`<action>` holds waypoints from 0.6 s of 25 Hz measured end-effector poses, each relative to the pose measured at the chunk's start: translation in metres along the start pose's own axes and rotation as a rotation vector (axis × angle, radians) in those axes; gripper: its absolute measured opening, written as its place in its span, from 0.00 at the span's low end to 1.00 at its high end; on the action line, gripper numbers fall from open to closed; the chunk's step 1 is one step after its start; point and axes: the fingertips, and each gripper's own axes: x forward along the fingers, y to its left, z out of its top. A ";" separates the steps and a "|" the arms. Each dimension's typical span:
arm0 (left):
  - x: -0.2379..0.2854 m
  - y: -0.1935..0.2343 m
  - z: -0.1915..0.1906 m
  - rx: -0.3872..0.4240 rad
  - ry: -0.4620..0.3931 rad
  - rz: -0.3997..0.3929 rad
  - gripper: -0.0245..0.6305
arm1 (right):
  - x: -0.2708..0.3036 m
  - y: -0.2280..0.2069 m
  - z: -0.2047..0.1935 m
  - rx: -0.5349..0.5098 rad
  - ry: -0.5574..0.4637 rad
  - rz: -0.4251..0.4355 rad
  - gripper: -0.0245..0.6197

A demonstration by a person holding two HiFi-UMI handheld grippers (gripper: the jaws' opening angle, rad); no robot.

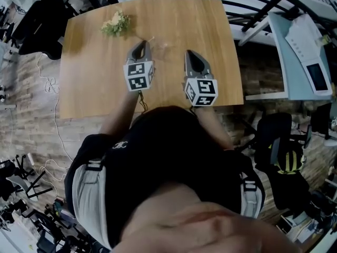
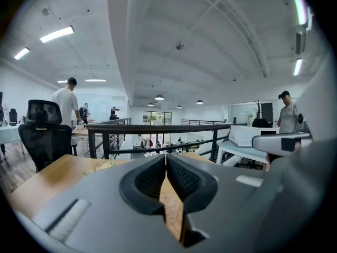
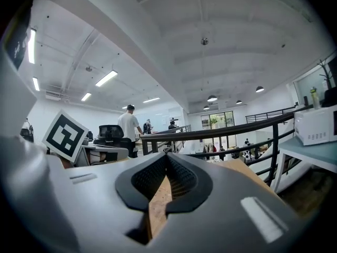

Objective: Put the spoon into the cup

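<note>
Head view: a faint pale object (image 1: 162,46) lies at 12 o'clock on the table (image 1: 89,88), between the tips of the left gripper (image 1: 142,44) and right gripper (image 1: 188,53). It is too small and washed out to identify. Green clump (image 1: 116,23) at 11 o'clock: kind unreadable. Both hands are hidden behind the grippers. The person (image 1: 158,157) covers part of the table's 6 o'clock edge. Gripper views: each housing blocks most of the tabletop.

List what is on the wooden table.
A leafy sprig lies on the wooden table; the shut left hand-held gripper and right hand-held gripper are over it. The person's body hides part of its near edge.
</note>
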 end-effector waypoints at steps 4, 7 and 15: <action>0.016 0.009 -0.019 0.025 0.049 -0.007 0.07 | -0.003 -0.001 -0.005 0.005 0.011 -0.028 0.04; 0.028 0.014 -0.035 0.045 0.080 -0.015 0.07 | -0.006 -0.004 -0.010 0.019 0.020 -0.050 0.04; 0.039 0.019 -0.078 0.060 0.184 -0.044 0.07 | -0.011 -0.002 -0.025 0.042 0.060 -0.093 0.04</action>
